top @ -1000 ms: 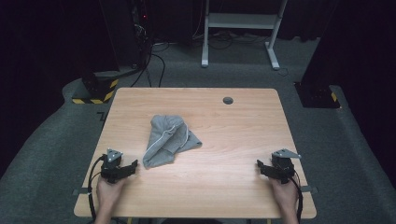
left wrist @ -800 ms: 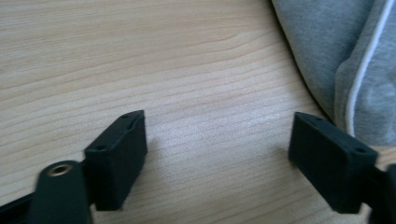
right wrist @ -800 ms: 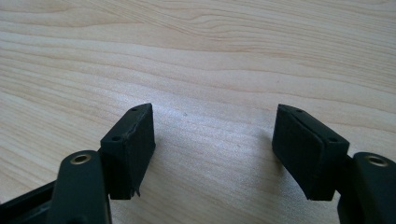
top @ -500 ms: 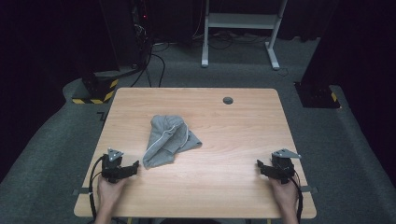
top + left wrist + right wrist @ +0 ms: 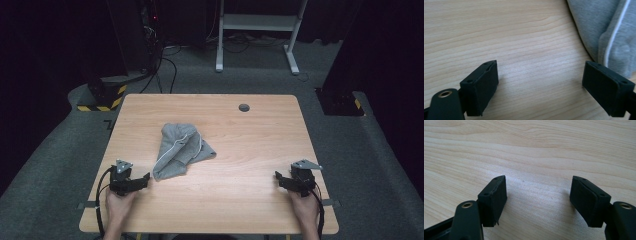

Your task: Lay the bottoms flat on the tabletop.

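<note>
A crumpled grey garment (image 5: 180,150) with a thin white stripe lies on the wooden table (image 5: 250,150), left of centre. My left gripper (image 5: 146,177) rests near the front left, its tips just short of the garment's near corner. Its jaws have just been opening and now stand wide with only bare wood between them (image 5: 541,82). The garment's edge (image 5: 604,30) lies just beyond and beside the right-hand jaw in the left gripper view. My right gripper (image 5: 277,176) sits near the front right, pointing left. It is open (image 5: 537,200) over bare wood.
A small dark round hole (image 5: 244,107) marks the table near its far edge. Behind the table stand a white desk frame (image 5: 260,22), a yellow-and-black striped base (image 5: 102,102), a dark base (image 5: 340,102) and floor cables (image 5: 160,70).
</note>
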Demonstrator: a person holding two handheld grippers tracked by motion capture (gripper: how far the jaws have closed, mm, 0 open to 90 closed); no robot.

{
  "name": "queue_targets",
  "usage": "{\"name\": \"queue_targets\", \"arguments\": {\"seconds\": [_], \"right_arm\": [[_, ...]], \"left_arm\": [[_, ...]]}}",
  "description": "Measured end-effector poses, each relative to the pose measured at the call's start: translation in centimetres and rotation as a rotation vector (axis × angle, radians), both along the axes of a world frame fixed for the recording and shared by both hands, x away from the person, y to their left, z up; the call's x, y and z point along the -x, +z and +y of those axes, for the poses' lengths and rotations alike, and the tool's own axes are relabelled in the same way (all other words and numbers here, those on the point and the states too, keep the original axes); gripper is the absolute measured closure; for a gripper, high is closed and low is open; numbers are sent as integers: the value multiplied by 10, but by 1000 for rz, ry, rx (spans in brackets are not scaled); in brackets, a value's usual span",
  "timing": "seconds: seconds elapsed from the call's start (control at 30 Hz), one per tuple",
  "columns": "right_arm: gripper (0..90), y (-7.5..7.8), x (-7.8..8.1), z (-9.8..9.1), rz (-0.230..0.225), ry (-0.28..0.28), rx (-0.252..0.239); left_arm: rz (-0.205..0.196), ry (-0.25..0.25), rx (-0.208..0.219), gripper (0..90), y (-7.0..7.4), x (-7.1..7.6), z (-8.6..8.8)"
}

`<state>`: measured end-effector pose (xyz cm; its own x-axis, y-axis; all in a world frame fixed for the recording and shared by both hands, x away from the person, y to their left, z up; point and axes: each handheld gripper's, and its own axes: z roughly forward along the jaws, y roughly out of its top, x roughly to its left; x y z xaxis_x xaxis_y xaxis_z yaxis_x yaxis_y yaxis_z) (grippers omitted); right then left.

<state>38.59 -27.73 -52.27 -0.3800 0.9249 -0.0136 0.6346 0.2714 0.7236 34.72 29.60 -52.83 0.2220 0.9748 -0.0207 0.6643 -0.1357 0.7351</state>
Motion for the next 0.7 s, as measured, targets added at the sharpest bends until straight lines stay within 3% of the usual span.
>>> {"name": "queue_targets", "arguments": {"seconds": [0.37,0.7], "right_arm": [[294,0,0,0,0,0,0],[294,0,0,0,0,0,0]], "left_arm": [[-5,-26,27,92,8,3,-5],[-33,-39,44,75,25,7,-8]]}}
